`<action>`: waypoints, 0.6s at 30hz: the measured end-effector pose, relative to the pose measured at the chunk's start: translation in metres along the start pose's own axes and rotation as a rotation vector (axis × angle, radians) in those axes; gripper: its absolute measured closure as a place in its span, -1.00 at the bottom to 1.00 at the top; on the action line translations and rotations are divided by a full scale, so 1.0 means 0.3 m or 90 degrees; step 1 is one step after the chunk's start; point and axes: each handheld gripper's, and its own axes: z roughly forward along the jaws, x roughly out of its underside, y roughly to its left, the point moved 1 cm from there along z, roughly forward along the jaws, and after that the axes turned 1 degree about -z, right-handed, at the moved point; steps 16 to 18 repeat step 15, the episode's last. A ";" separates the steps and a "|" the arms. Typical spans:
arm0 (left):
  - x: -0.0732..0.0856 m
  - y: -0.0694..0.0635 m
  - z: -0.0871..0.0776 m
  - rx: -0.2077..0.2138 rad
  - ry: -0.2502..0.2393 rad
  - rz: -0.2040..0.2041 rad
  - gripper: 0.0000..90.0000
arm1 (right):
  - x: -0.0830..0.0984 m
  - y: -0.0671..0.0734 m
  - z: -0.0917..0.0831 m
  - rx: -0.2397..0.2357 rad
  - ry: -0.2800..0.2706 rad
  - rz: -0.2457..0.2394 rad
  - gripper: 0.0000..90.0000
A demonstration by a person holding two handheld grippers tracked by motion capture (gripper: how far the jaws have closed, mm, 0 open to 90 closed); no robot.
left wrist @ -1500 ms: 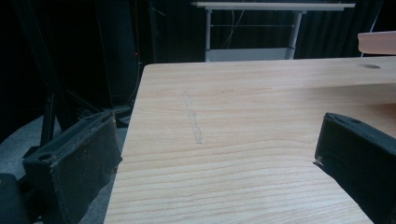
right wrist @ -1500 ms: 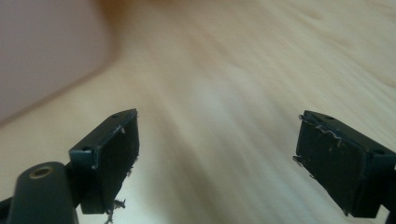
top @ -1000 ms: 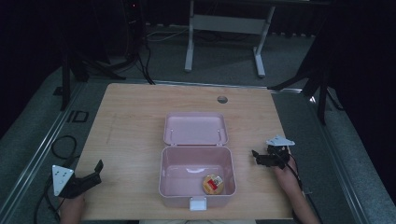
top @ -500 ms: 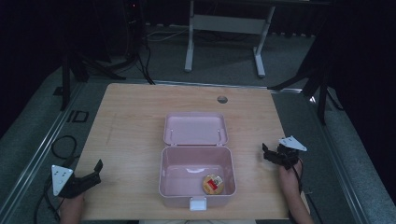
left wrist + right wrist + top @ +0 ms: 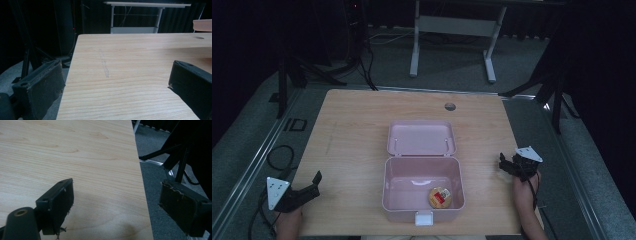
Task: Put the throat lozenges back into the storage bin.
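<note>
A pink box (image 5: 422,200) stands open in the middle of the wooden table (image 5: 352,135), its lid (image 5: 420,137) folded back flat behind it. A small round yellow and red item (image 5: 440,197) lies inside the box at the front right. My left gripper (image 5: 309,186) rests at the table's front left corner, open and holding nothing. Its jaws stand wide apart over bare wood (image 5: 120,75). My right gripper (image 5: 508,165) hovers at the table's right edge (image 5: 142,192), open and holding nothing, one jaw over wood and the other past the edge.
A round cable hole (image 5: 450,106) sits near the table's far edge. A white desk frame (image 5: 452,35) and dark stands are on the grey floor beyond. Cables (image 5: 277,155) lie on the floor at the left.
My right gripper has drawn away from the box toward the table's right edge. The left gripper has stayed put.
</note>
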 end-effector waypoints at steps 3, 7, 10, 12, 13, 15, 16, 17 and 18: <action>0.000 0.000 0.000 -0.001 -0.001 0.000 -0.99 | 0.000 -0.002 0.002 0.005 0.002 -0.005 -0.73; 0.000 0.001 -0.001 -0.002 -0.002 -0.002 -0.99 | -0.002 -0.008 0.004 -0.005 -0.004 0.004 -0.73; 0.000 0.002 -0.001 -0.001 -0.002 -0.003 -0.99 | -0.002 -0.010 0.006 -0.012 0.001 0.005 -0.73; 0.000 0.001 -0.001 -0.001 -0.002 -0.003 -0.99 | -0.002 -0.012 0.007 -0.016 0.002 0.007 -0.73; 0.000 0.001 -0.001 -0.001 -0.001 -0.002 -0.99 | -0.002 -0.012 0.007 -0.017 0.003 0.008 -0.73; 0.001 0.001 -0.001 0.000 -0.002 -0.002 -0.99 | -0.002 -0.012 0.008 -0.017 0.004 0.009 -0.72; 0.001 0.001 -0.001 0.000 -0.002 -0.002 -0.99 | -0.002 -0.012 0.008 -0.017 0.004 0.009 -0.72; 0.001 0.001 -0.001 0.000 -0.002 -0.002 -0.99 | -0.002 -0.012 0.008 -0.017 0.004 0.009 -0.72; 0.001 0.001 -0.001 0.000 -0.002 -0.002 -0.99 | -0.002 -0.012 0.008 -0.017 0.004 0.009 -0.72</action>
